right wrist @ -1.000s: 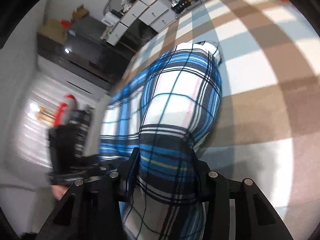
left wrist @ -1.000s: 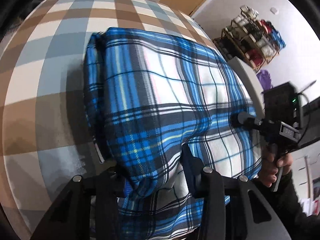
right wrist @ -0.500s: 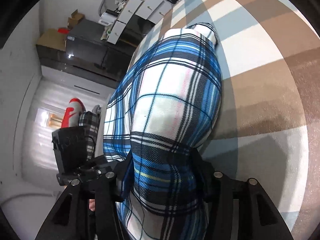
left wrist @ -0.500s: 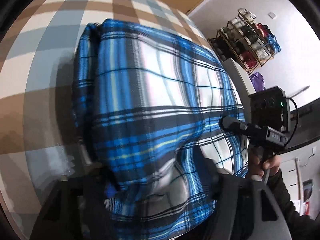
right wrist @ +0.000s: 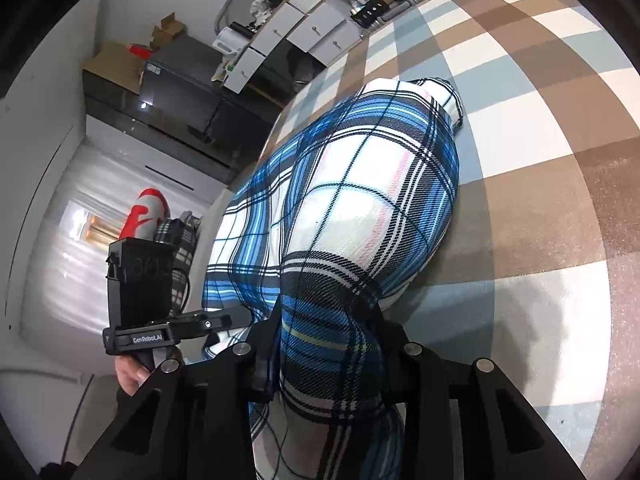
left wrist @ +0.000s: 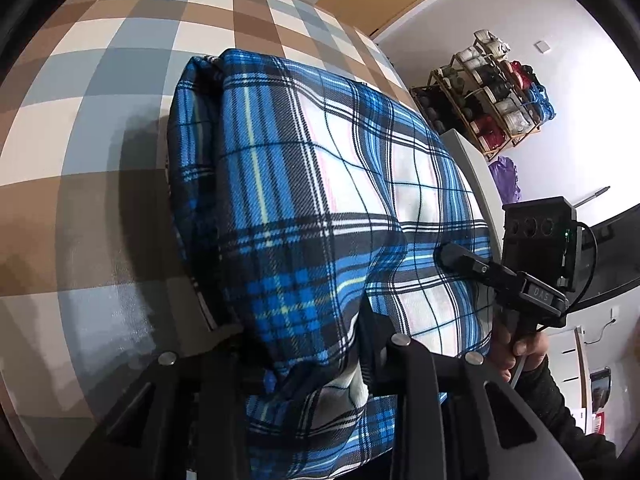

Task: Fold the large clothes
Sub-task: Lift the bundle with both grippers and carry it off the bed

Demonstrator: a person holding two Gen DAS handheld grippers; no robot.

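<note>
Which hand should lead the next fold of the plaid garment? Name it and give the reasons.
Neither clearly: probably both together. The left gripper and the right gripper, whose jaws have just been closing, each pinch the near edge of the plaid garment on the checked cloth.

Plaid cloth (left wrist: 328,216) near edge cut off below

Evenly bright, sharp in both views. Heavy fisheye bending toward black vignetted corners. Blown-out glare from curtained window (right wrist: 80,240) at left of right wrist view. Soft dark shadows on checked cover (left wrist: 100,208) beside plaid cloth (left wrist: 320,200).
</note>
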